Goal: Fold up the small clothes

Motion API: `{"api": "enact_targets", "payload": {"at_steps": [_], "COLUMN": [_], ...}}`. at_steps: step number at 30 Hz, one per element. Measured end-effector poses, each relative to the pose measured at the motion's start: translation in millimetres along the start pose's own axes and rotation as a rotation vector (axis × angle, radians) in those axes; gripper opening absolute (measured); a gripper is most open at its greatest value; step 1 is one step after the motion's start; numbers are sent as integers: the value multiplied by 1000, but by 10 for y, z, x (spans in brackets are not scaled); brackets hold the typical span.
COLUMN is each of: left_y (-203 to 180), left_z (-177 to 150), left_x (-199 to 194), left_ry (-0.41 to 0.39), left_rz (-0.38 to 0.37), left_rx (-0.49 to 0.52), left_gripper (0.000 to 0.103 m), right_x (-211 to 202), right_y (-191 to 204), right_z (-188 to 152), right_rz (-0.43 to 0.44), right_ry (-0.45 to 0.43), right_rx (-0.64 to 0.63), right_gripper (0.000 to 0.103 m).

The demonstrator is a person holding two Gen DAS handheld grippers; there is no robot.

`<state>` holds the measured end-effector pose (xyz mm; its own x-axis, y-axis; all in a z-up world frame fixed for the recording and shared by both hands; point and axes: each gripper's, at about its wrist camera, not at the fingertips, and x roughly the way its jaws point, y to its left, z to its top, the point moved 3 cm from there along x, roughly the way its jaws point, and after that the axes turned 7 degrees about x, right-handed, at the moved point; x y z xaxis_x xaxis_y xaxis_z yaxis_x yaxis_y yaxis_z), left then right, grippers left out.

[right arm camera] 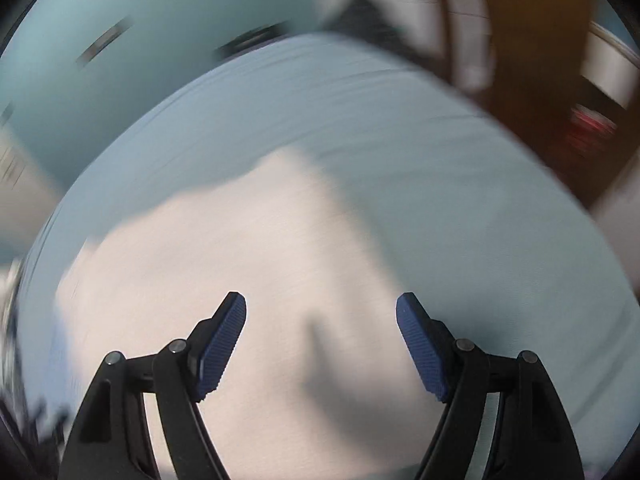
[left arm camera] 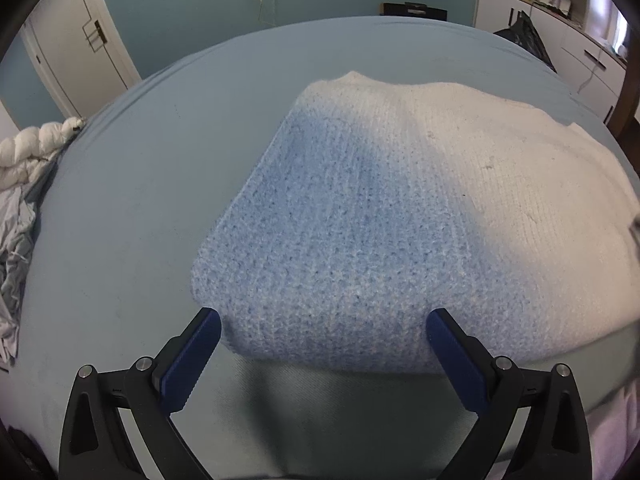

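Lying across the middle of the bed (left arm camera: 120, 200), which is covered in a smooth pale blue-grey sheet, the fuzzy knitted sweater (left arm camera: 360, 208), light blue on one side and fading to cream-white on the other, looks already doubled over, with a thick rolled edge facing the near side of the bed.

The left gripper (left arm camera: 323, 334) hangs just over that near edge with its jaws spread wide, one blue ribbed pad to each side of the blue end, gripping nothing. The right gripper (right arm camera: 321, 316) is likewise wide open and empty above the cream part of the sweater; its view is smeared by motion, so whether its pads brush the knit cannot be told.

The step in hand seems to be taking a new hold for the next fold. To do it well, both grippers should bite the full thickness of the rolled edge, not only the top layer, and at matching spots, so the knit lifts evenly and does not stretch or skew. Loose fuzzy knit sags, so a slow lift and a flat lay-down would suit it.

Room is generous: bare sheet lies open toward the far edge and the left side. A heap of crumpled white and grey laundry (left arm camera: 20, 216) sits at the left edge, well apart from the sweater.
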<state>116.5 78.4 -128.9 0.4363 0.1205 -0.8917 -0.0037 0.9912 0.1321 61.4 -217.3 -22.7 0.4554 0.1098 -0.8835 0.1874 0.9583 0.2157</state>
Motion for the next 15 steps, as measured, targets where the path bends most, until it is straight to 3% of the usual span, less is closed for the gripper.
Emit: {"api": "enact_targets", "payload": {"at_steps": [2,5,8,11,13,15], "left_y": [74,278,340,153,-28,-238], "left_z": [9,56,134,217,247,238], "left_x": [-16,-203,-472,-464,-311,-75], "left_ry": [6,-55,-174,-181,-148,-86], "left_rz": [-1,71,-24,-138,-142,-114], "left_rx": [-21,-50,-64,-49,-9,60], "left_gripper": [103,103,103,103,103,103], "right_x": [463,397,73,-400,-566,-527], "right_y": [10,121,216,267,313,402], "right_z": [-170,-257,-303,-437,-595,-766], "right_rz": [-111,-156,-207,-126,-49,-45], "right_ry": [162,96,80,23,14,18], "right_rx": [-150,-200,-162,-16,66,73], "right_gripper": [76,79,79,82,87,87]}}
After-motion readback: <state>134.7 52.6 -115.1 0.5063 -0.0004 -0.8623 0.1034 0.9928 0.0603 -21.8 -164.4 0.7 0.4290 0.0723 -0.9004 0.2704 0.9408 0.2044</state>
